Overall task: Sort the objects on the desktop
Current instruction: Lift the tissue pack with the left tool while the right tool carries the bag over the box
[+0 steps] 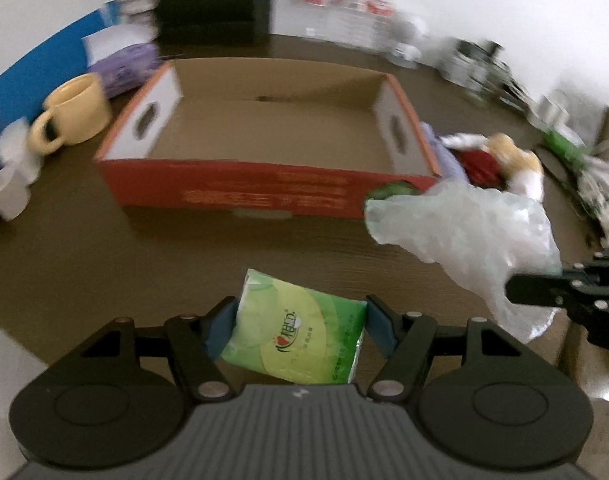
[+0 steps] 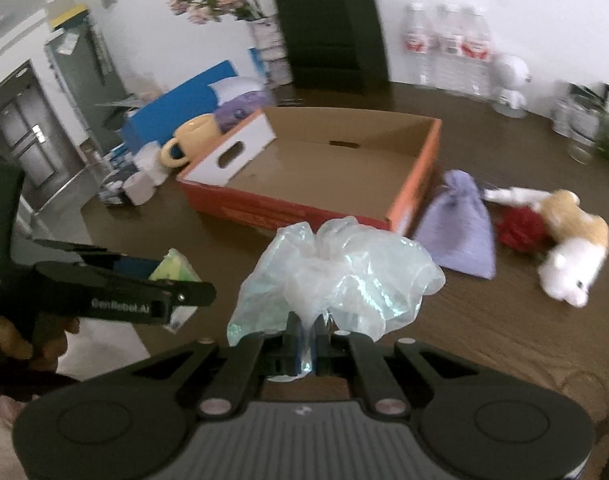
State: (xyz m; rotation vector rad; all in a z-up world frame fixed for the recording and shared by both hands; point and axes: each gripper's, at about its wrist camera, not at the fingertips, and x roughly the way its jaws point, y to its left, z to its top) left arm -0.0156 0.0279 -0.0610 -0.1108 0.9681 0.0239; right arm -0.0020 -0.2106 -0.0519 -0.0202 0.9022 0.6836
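Note:
My left gripper (image 1: 300,330) is shut on a green tissue pack (image 1: 296,332) and holds it above the brown table, in front of the empty orange cardboard box (image 1: 264,190). My right gripper (image 2: 306,344) is shut on a crumpled clear plastic bag (image 2: 336,276), held near the box's (image 2: 304,212) front right corner. In the left wrist view the bag (image 1: 464,232) hangs at right from the right gripper (image 1: 544,292). In the right wrist view the left gripper (image 2: 144,292) with the pack (image 2: 174,270) is at left.
A lilac pouch (image 2: 462,226), a red item (image 2: 518,230) and a plush toy (image 2: 572,248) lie right of the box. A yellow mug (image 1: 72,114), a purple pack (image 1: 124,66) and white cups stand left. Water bottles (image 2: 448,48) and a dark box (image 2: 332,28) stand behind.

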